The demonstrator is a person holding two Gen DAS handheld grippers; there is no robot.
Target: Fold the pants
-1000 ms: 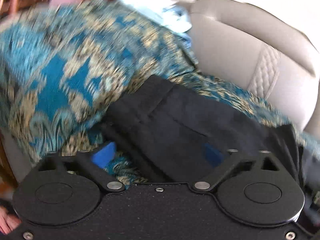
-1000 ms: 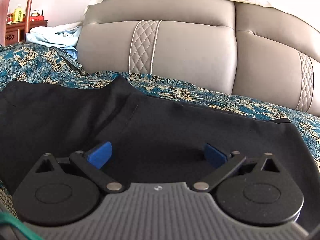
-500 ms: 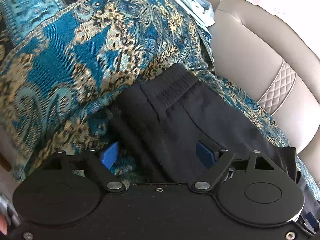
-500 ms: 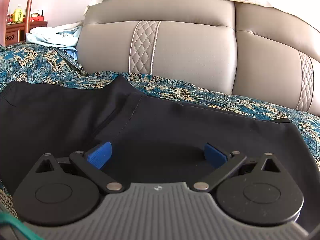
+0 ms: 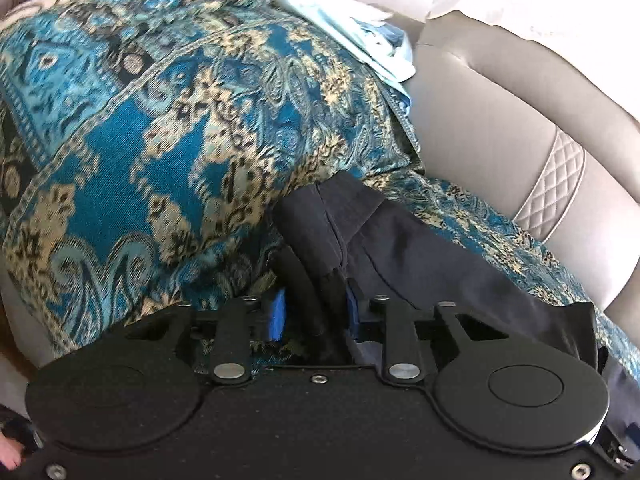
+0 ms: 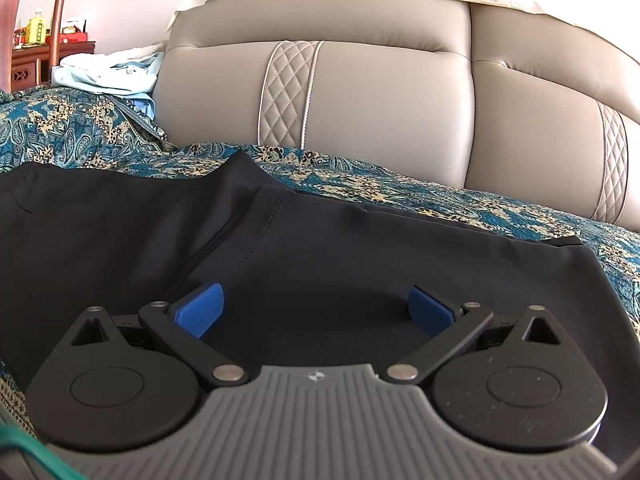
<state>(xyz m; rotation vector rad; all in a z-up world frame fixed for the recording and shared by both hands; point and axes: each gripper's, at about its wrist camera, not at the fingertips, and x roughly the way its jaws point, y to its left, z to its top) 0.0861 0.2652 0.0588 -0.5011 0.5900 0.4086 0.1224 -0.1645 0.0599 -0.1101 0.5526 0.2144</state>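
**Ana:** Right, start nearest the lens. The left gripper (image 5: pixel 310 316) had its blue pads spread wide a second ago, with the black pants (image 5: pixel 420 252) only lying between them. Now the jaws are closing, and a bunched ridge of the dark cloth sits squeezed between the pads (image 5: pixel 276 314).

**Ben:** So it has caught the edge nearest the armrest?

**Ana:** It looks that way. The fabric rises in a raised fold just beyond the pads, where half a second back it lay flatter with the waistband showing.

**Ben:** And the other tool?

**Ana:** The right gripper (image 6: pixel 316 310) has not changed. Its jaws stand wide apart over the flat panel of the pants (image 6: pixel 360 260), pinching nothing.

**Ben:** Where does the garment lie?

**Ana:** Spread across the seat of the grey leather sofa (image 6: pixel 380 100), on a teal and gold patterned throw (image 5: pixel 160 140) that also climbs over the armrest. Farther back, pale blue clothing (image 6: pixel 108 70) is heaped on top of that armrest.

**Ben:** What does that mean for the fold?

**Ana:** Probably that one end is now secured for lifting, while the right side has yet to grip, so the fold itself seems not yet begun.
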